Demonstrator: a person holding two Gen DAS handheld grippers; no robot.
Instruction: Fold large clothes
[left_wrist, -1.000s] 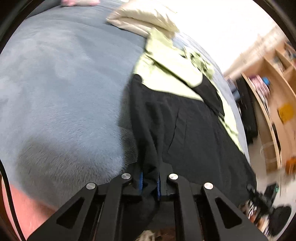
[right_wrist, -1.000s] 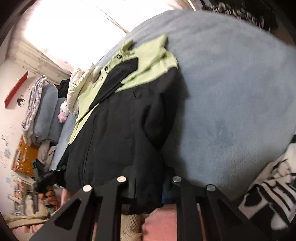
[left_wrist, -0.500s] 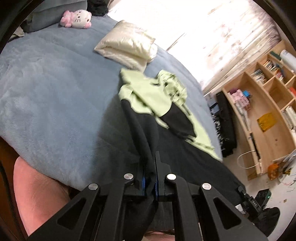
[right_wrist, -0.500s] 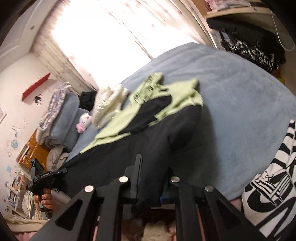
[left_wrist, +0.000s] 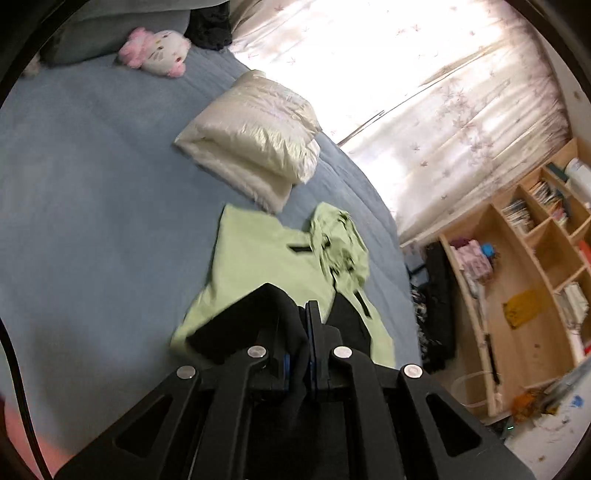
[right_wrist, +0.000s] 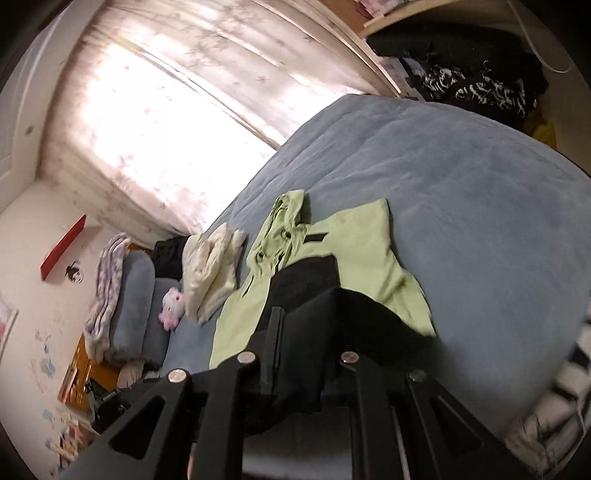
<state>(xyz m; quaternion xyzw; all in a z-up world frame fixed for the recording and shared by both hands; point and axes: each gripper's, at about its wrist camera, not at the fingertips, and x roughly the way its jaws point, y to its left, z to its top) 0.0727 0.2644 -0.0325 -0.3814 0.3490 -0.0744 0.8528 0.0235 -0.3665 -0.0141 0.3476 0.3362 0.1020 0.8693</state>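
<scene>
Left wrist: blue bed (left_wrist: 92, 206), curtained window (left_wrist: 424, 92), wooden shelves (left_wrist: 535, 295).

home bedroom, blue bed (left_wrist: 92, 192), plush toy (left_wrist: 155, 51), curtained window (right_wrist: 155, 107), wooden bookshelf (left_wrist: 532, 295)

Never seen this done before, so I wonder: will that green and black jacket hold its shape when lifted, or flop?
Probably flop: the jacket drapes limply from the left hand-held gripper and the right hand-held gripper. It looks fairly light, since a thin pinch of fabric carries it. Its hood lies crumpled, so it would likely shift.
</scene>
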